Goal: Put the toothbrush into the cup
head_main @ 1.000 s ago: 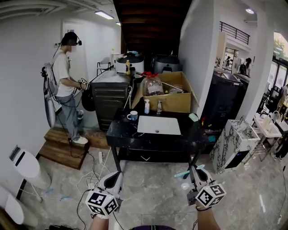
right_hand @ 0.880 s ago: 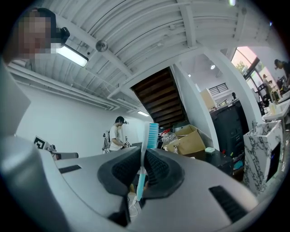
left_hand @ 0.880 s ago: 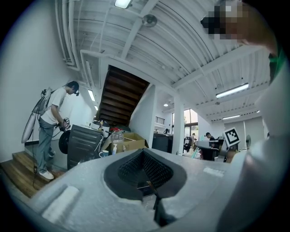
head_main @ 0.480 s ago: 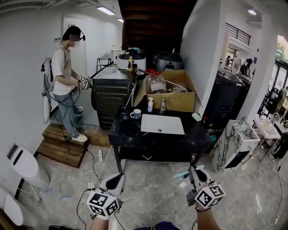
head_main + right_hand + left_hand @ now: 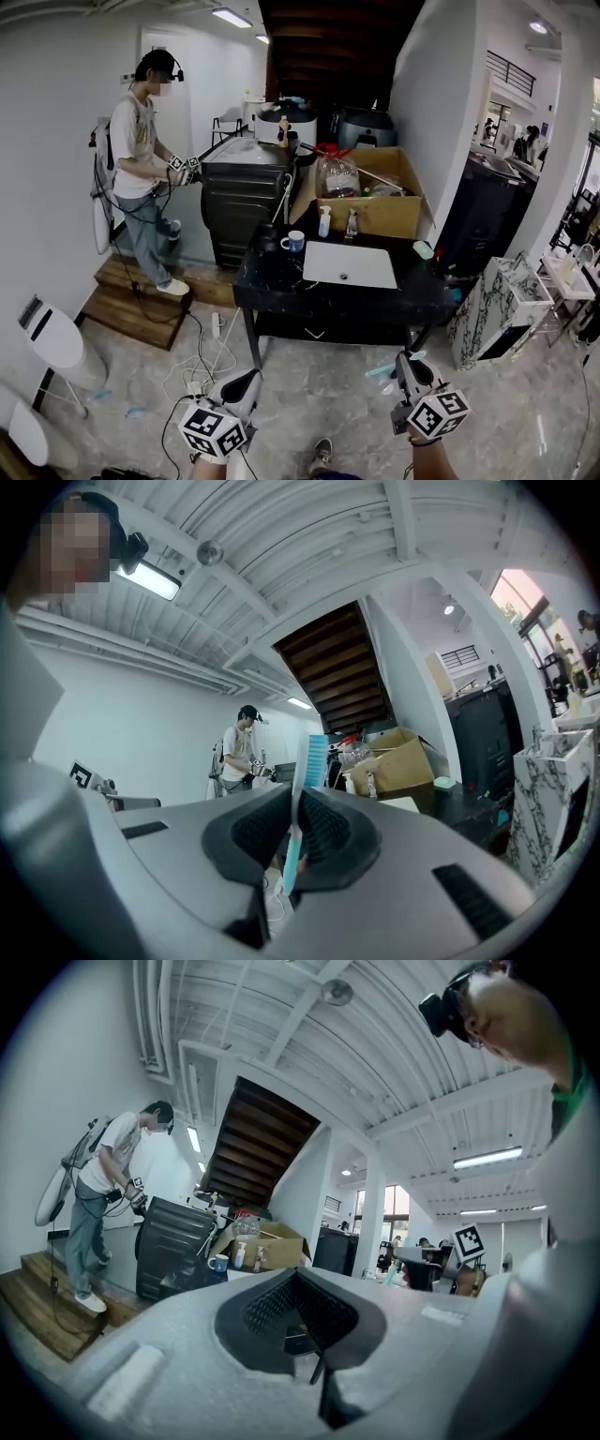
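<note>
head view and both gripper views, you standing short of the black counter (image 5: 281, 281). your right gripper (image 5: 292, 808) is clenched on the toothbrush (image 5: 310, 757): the pads press on the teal handle, and the bristled head rises upright above the jaw tips. in the head view the brush crosses the front of that gripper, which hangs over the floor off the counter's near right corner, well apart from it. your left gripper (image 5: 296, 1277) has its jaws brought together with nothing between them; it hangs low over the floor off the counter's near left corner. the cup (image 5: 294, 241), white with a blue band, stands upright near the counter's far left corner, just left of the white sink basin (image 5: 349, 264) set in the middle of the counter. two small bottles (image 5: 324, 222) stand along the far edge, right of the cup. a cardboard box (image 5: 384, 202) sits behind the far edge. a second person (image 5: 141, 169) stands on a wooden step (image 5: 122, 305) beyond the counter's left edge. loose cables (image 5: 197, 361) lie on the floor near the left gripper.
</note>
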The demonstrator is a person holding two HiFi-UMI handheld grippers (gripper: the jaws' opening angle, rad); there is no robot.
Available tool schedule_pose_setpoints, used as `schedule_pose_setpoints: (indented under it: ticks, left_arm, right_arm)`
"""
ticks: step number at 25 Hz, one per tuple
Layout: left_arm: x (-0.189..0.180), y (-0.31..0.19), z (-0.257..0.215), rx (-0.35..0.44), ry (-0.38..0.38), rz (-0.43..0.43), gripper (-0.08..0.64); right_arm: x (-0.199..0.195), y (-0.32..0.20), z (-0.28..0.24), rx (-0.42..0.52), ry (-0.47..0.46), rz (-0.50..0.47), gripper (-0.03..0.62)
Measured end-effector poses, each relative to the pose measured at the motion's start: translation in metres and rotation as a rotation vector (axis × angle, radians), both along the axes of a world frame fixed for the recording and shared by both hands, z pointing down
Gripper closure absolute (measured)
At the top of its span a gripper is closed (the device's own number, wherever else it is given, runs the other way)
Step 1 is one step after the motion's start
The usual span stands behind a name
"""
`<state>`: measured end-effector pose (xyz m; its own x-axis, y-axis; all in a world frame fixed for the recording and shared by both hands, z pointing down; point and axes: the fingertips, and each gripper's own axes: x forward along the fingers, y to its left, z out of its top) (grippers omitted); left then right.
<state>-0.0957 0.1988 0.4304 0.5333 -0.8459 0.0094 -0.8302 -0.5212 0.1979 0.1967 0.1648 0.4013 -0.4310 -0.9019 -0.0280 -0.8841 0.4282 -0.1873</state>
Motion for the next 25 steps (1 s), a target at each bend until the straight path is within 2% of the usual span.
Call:
schedule_pose_setpoints:
  ticks: [5,9,17,25]
  left_arm:
    - [0.000,-0.034,-0.006,0.011,-0.046,-0.025,0.546]
    - [0.005,-0.068,-0.020,0.042,-0.052,-0.052,0.546]
    - [0.039,-0.121,-0.030,0.067,-0.126,-0.065,0.545]
    - [0.075,-0.167,-0.043,0.088,-0.165,-0.077,0.545]
  right_arm:
    - [-0.003,-0.048,-0.011,0.033,-0.034,-0.048,0.568]
    - [0.002,-0.084,-0.018,0.051,-0.048,-0.075,0.568]
    - [0.034,-0.142,-0.016,0.042,-0.091,-0.099,0.568]
    - [0.061,-0.171,-0.012,0.082,-0.050,-0.100,0.568]
